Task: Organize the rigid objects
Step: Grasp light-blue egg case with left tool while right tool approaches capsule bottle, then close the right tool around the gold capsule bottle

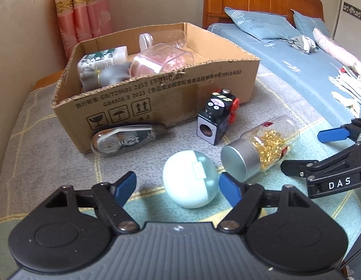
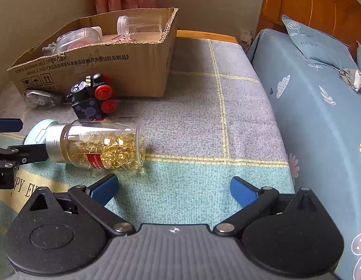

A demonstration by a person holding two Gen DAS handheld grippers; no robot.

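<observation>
Rigid objects lie scattered on the checked blanket (image 1: 52, 140) before us, and some already sit in the cardboard box (image 1: 157, 100) at the upper left of both views. In the left wrist view, our left gripper (image 1: 178, 189) has its blue pads spread either side of the pale green egg-shaped case (image 1: 188, 178) at lower centre; the right pad sits just beside or against the case, the left pad stands apart, so we have no firm hold. Right of the case lies the capsule bottle (image 1: 262, 147) on its side, silver cap toward us. Above it stands the black toy block (image 1: 217, 116) with red wheels, and the correction tape (image 1: 126, 140) rests against the box front. In the right wrist view, our right gripper (image 2: 174, 190) hangs with jaws wide apart over bare blanket at lower centre, holding nothing; the bottle lies just up and left of it.
</observation>
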